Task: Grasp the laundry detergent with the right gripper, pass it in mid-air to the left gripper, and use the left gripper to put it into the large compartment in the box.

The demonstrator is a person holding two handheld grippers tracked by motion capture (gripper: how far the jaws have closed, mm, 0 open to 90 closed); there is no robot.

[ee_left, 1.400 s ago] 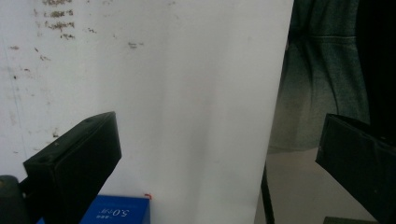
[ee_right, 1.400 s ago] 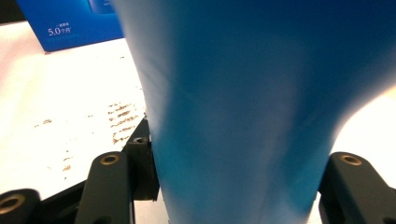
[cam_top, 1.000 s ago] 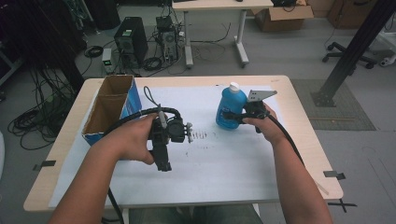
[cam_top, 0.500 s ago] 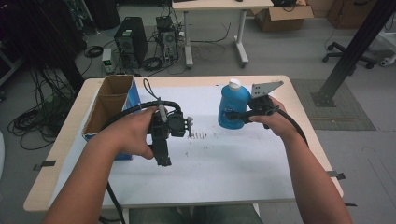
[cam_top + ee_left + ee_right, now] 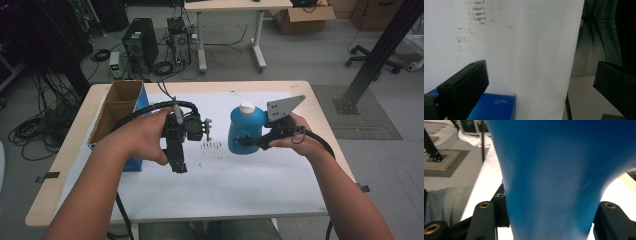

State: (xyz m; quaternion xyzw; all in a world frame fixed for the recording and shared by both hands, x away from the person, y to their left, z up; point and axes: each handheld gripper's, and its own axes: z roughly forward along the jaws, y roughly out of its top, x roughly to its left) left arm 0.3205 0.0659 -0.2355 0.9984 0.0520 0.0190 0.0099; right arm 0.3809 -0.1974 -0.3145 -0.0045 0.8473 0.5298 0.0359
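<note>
Since a second ago right gripper [image 5: 246,141] lifted the blue bottle [image 5: 245,129] off the white sheet [image 5: 250,185], moving toward the left gripper [image 5: 179,167]. Jaws clamp the bottle's body between them. Left jaws wide, empty. Pickup done; placing left, maybe in the cardboard box [image 5: 107,120].

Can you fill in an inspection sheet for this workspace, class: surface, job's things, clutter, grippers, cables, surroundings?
Surface: wooden table under a white sheet with dark smudges.
Job's things: blue bottle with a white cap, upright, gripped at its lower body.
Clutter: open cardboard box with a blue side at the table's left edge.
Grippers: right gripper shut on the blue bottle; left gripper open, nothing between its jaws, above the sheet.
Cables: one thick black cable arcs from the left gripper; another trails from the right.
Surroundings: computer tower, floor wiring, second table, cardboard carton behind.
</note>
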